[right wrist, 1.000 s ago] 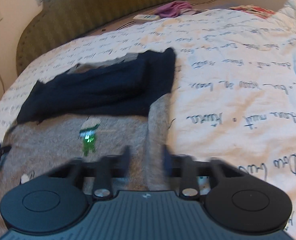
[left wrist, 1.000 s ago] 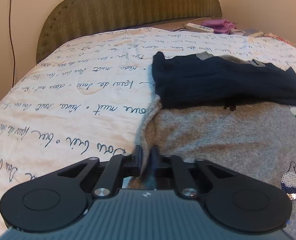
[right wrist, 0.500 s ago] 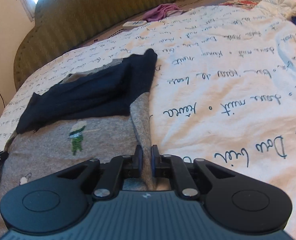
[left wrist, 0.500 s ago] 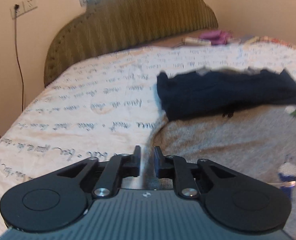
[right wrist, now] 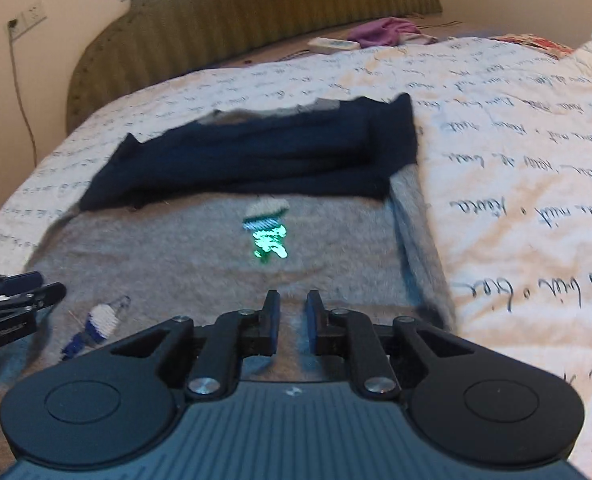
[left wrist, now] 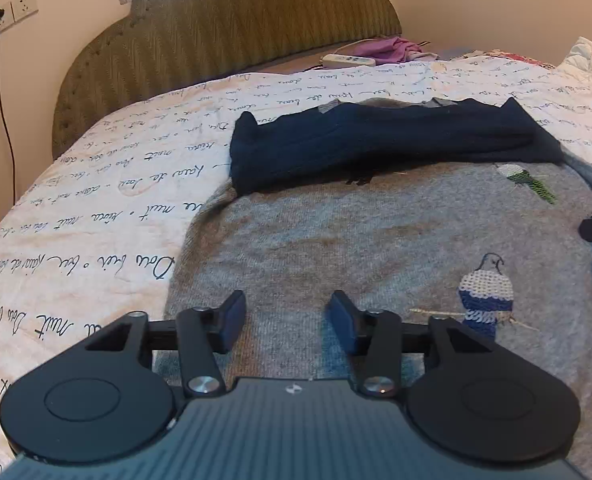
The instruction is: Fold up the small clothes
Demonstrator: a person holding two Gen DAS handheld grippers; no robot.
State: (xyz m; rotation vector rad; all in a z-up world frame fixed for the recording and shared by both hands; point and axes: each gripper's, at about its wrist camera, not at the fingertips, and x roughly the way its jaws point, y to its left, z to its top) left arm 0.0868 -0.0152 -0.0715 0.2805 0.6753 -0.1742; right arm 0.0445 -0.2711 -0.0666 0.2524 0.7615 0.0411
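The grey sweater [left wrist: 376,240] lies flat on the bed [left wrist: 96,200], navy sleeves [left wrist: 376,140] folded across its top, while the left tool [left wrist: 286,316] gapes wide and the right tool [right wrist: 292,320] stands slightly parted, both empty, so the body fold seems left.

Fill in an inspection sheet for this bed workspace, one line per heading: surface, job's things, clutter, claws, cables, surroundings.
Surface: bedspread, white with handwriting print, covers the bed.
Job's things: grey sweater lies flat, with bird pictures; its dark blue part is folded across the far end.
Clutter: purple cloth and a white power strip near the headboard; more fabric at far right.
Claws: left claw open over the sweater, holding nothing; right claw slightly open, holding nothing.
Cables: black cord hangs from the wall socket.
Surroundings: green headboard, cream wall.
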